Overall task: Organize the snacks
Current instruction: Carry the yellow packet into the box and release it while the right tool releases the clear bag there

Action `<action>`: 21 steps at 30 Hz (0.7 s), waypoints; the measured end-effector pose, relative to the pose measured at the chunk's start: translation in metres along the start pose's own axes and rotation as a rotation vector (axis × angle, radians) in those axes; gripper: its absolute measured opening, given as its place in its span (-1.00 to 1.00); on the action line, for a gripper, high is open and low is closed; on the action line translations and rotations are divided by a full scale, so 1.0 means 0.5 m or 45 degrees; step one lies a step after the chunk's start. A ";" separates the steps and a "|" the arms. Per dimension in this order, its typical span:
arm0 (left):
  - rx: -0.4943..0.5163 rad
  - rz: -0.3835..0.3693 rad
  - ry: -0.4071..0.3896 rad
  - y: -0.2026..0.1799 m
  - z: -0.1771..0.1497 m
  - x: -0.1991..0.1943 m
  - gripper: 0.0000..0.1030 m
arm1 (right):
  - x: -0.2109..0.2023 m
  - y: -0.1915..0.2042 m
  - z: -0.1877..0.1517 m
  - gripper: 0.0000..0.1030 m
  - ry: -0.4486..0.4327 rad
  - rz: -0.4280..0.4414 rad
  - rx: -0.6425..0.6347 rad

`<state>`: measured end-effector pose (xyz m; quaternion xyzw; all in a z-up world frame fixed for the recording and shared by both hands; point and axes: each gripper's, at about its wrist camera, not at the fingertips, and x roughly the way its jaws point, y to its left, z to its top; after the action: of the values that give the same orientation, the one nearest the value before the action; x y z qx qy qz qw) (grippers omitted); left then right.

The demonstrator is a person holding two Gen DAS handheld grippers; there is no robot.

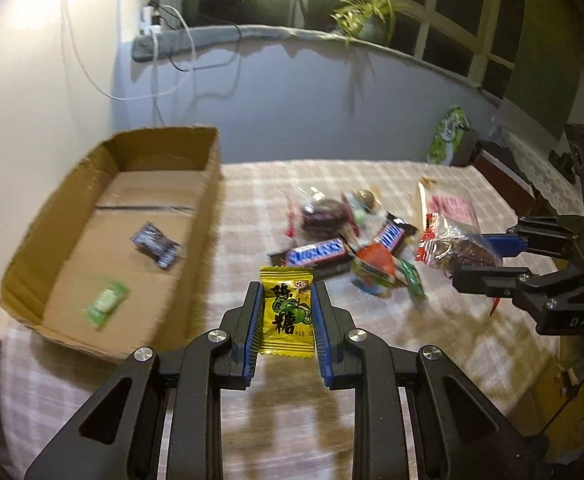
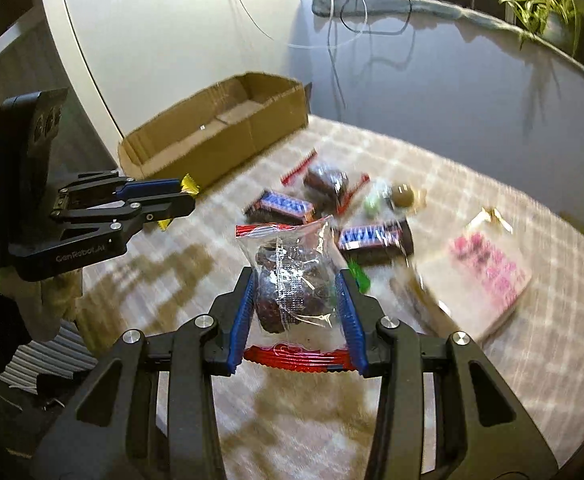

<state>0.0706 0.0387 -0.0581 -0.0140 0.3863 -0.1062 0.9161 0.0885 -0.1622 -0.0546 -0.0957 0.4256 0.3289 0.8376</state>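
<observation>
Your left gripper (image 1: 287, 316) is clamped on a yellow candy (image 1: 287, 312), and your right gripper (image 2: 298, 300) is clamped on a clear bag of dark snacks (image 2: 292, 276); both are held above the worktop (image 1: 432, 344). In the cardboard box (image 1: 207, 216) just beside the pile lie only a dark wrapper (image 1: 155, 248) and a green candy (image 1: 105, 308). Two Snickers bars (image 1: 318, 255), another clear bag (image 1: 322, 216), several small sweets and a pink packet (image 2: 488, 276) are left on the worktop, so you're early on.
</observation>
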 end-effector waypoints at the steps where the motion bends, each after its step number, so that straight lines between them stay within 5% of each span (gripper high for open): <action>1: -0.011 0.015 -0.011 0.011 0.004 -0.005 -0.57 | 0.000 0.003 0.008 -0.18 -0.007 0.001 -0.006; 21: -0.113 0.183 -0.100 0.164 0.044 -0.042 -0.57 | 0.103 0.103 0.211 -0.18 -0.101 0.092 -0.130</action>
<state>0.0871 0.1221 -0.0366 -0.0309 0.3543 -0.0224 0.9343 0.1463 -0.0523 -0.0232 -0.1097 0.3778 0.3838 0.8354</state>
